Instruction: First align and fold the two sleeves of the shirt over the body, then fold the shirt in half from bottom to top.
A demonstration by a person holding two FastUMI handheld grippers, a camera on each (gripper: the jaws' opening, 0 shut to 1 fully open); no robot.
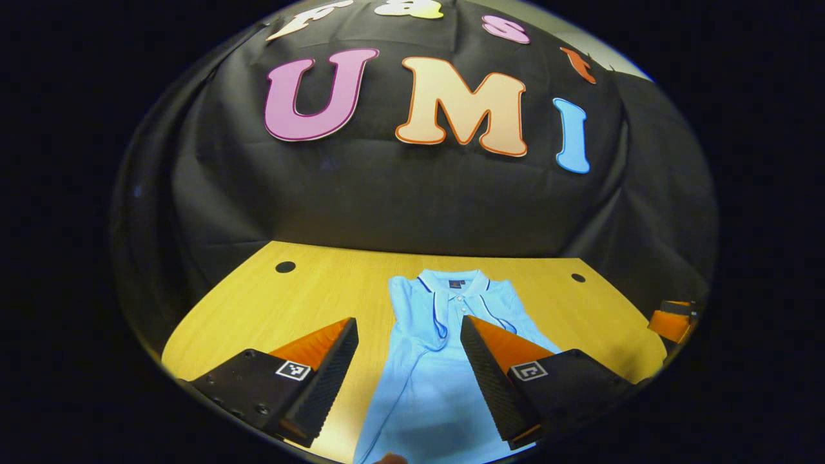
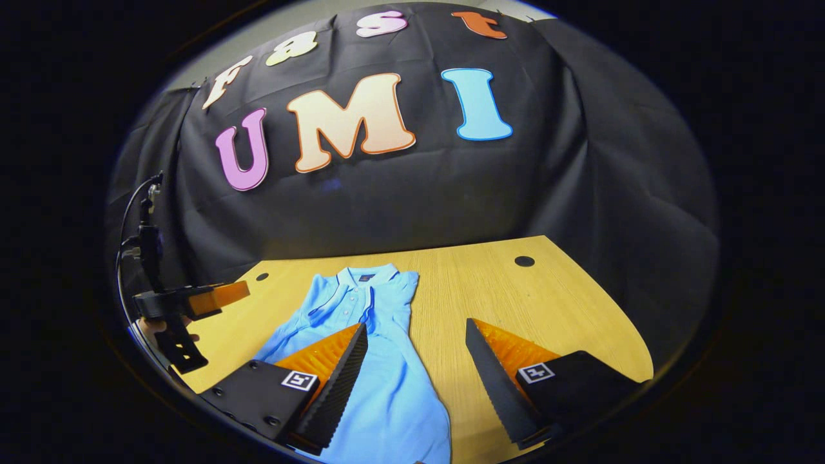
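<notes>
A light blue polo shirt lies flat on the wooden table, collar at the far end, both sleeves lying folded in over the body. My left gripper hovers open over the shirt's left half, with nothing between its fingers. In the right gripper view the shirt lies to the left. My right gripper is open above the shirt's right edge, one finger over cloth and the other over bare table. The left gripper shows at far left, held by a hand.
The black cloth wall stands close behind the table's far edge. Two dark round holes sit near the table's back corners. The right gripper shows at the far right of the left gripper view. Bare wood lies either side of the shirt.
</notes>
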